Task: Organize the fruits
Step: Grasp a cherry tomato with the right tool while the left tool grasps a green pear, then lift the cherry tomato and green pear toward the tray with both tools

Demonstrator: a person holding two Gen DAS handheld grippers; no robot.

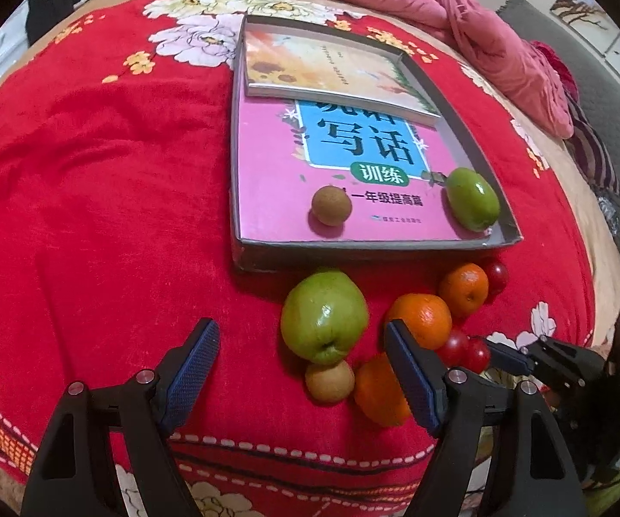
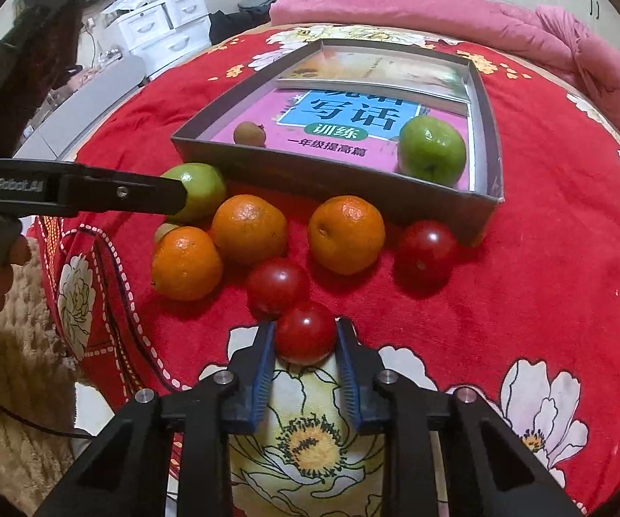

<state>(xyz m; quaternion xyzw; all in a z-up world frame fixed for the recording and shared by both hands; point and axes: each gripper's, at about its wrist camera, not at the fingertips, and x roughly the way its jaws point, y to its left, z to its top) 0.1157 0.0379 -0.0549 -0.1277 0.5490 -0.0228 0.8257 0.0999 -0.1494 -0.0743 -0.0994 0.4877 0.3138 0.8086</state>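
A grey cardboard box [image 1: 353,252] [image 2: 335,181] on the red bedspread holds a green fruit [image 1: 473,199] [image 2: 432,151] and a small brown fruit [image 1: 331,205] [image 2: 249,133], lying on books. In front of it lie a large green apple [image 1: 325,316] [image 2: 204,185], three oranges [image 2: 346,235] [image 2: 249,228] [image 2: 185,263], a second brown fruit [image 1: 329,381] and three red tomatoes [image 2: 426,250] [image 2: 277,286]. My right gripper [image 2: 305,336] is shut on the nearest tomato [image 2: 305,331]. My left gripper [image 1: 301,340] is open around the apple's near side.
A pink book [image 1: 344,159] and a floral book [image 1: 331,64] line the box. A pink quilt [image 2: 460,13] lies at the far edge of the bed. White drawers [image 2: 159,30] stand beyond the bed on the left. A beige rug [image 2: 17,387] lies below the bed's edge.
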